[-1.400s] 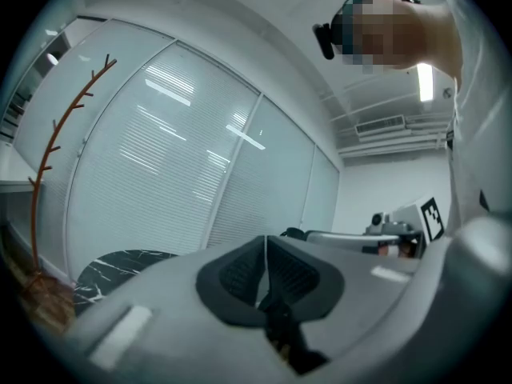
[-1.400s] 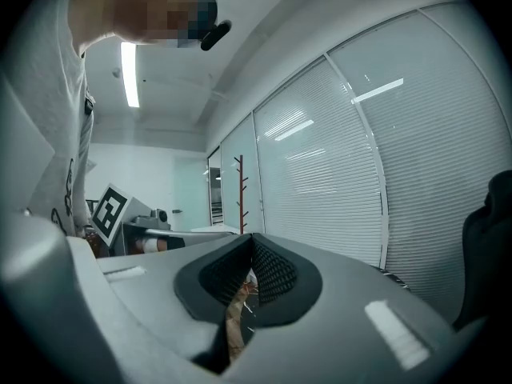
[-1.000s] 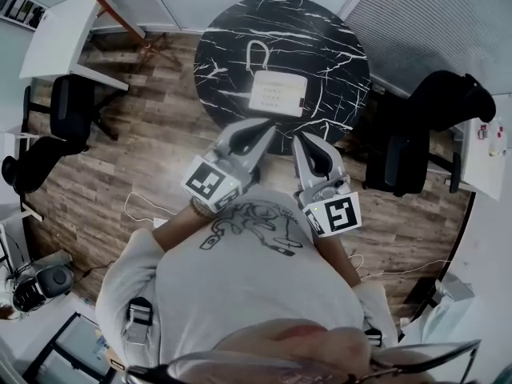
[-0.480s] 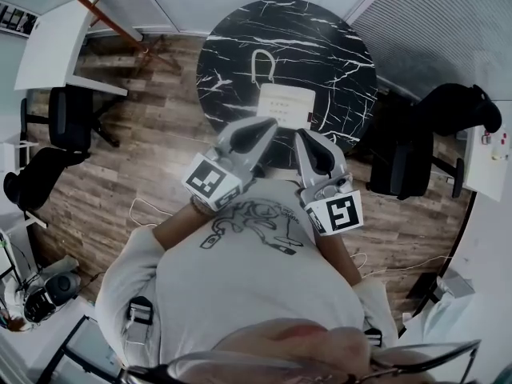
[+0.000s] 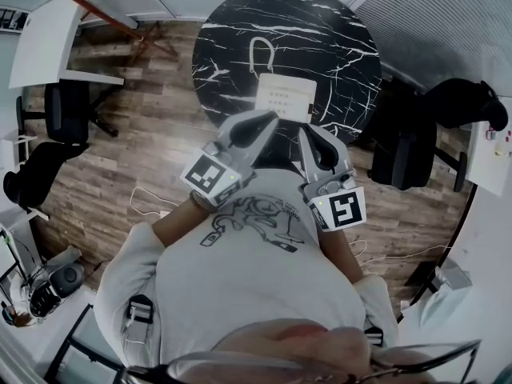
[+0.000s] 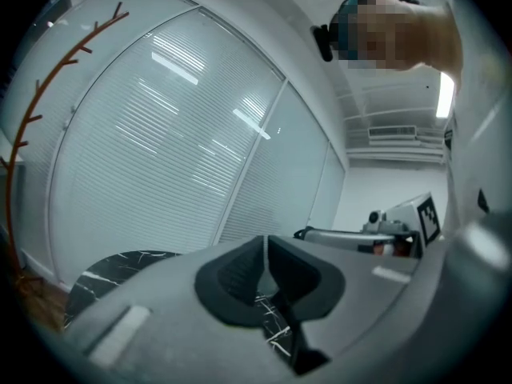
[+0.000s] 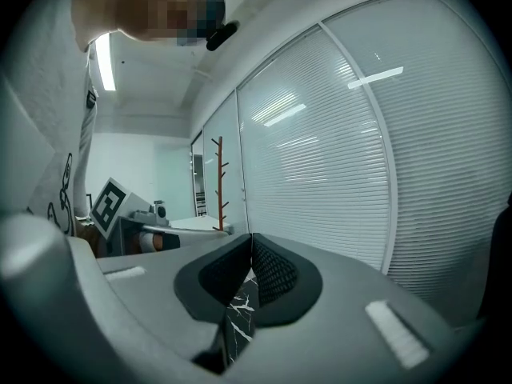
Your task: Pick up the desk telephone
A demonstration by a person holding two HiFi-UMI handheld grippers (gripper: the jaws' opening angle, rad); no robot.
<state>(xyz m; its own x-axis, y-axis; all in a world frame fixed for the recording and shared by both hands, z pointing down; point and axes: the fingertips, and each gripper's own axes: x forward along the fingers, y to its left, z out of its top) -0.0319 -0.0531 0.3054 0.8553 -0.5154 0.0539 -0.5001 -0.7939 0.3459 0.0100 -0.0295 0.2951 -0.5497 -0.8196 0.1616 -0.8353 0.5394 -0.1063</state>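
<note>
A cream desk telephone (image 5: 284,98) with rows of buttons lies on the round black marble table (image 5: 336,46), near its front edge, a looped cord (image 5: 260,54) behind it. My left gripper (image 5: 267,119) is shut with nothing in it, its tips just left of the phone's near corner. Level with it, my right gripper (image 5: 307,131) is shut and empty, just short of the phone's near right corner. In the left gripper view the shut gripper (image 6: 265,242) shows only marble through its gap. The right gripper view shows that gripper (image 7: 251,241) the same way.
A black office chair (image 5: 436,126) stands right of the table. White desks (image 5: 44,42) and dark chairs (image 5: 68,110) line the left side. A red-brown coat stand (image 5: 96,6) leans at upper left. Cables (image 5: 148,202) run over the wood floor. Blinds cover glass walls (image 6: 176,150).
Both grippers have come forward together toward the table and now sit at the phone's near edge. The jaws stayed shut.
</note>
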